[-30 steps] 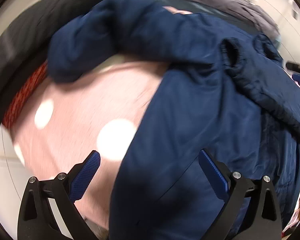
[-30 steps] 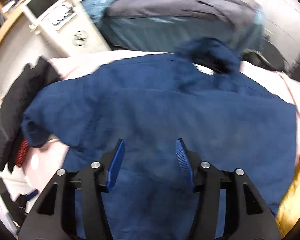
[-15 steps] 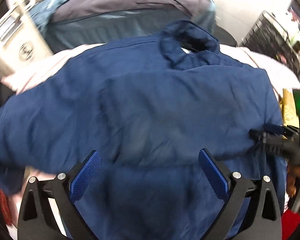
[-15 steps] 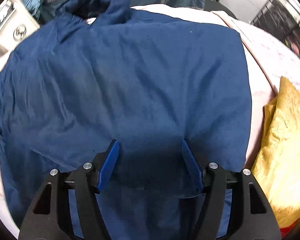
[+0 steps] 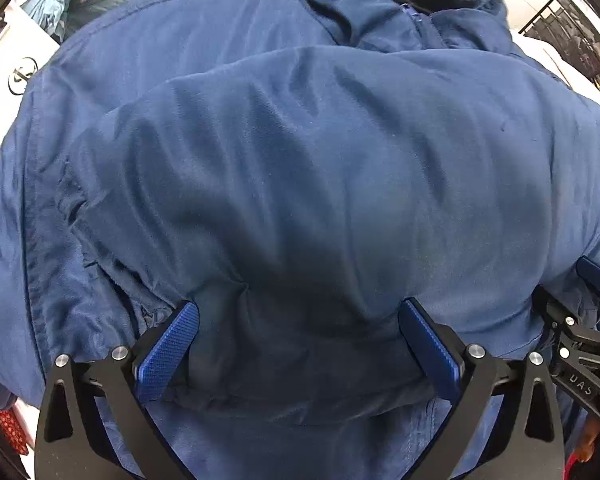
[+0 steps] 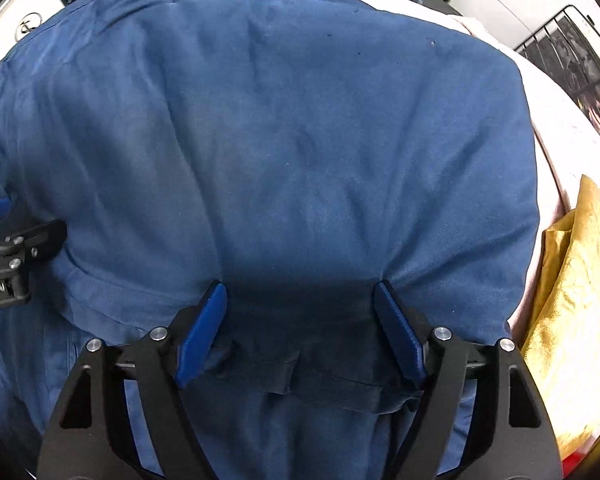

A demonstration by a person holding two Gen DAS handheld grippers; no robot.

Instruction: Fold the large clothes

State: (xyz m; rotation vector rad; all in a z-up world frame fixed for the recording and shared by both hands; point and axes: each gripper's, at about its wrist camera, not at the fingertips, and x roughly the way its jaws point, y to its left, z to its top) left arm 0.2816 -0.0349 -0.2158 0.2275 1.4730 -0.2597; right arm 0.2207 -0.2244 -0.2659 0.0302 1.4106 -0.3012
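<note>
Both released: left hand-held gripper and right hand-held gripper, just opening, straddle the near jacket fold; we pinch both layers evenly.

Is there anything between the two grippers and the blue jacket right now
Nothing visible. The left gripper and right gripper both sit right over the jacket with fingers spread and folded cloth bunched between them. The right one's fingers have just been opening. The gold cushion lies off to the side.
</note>
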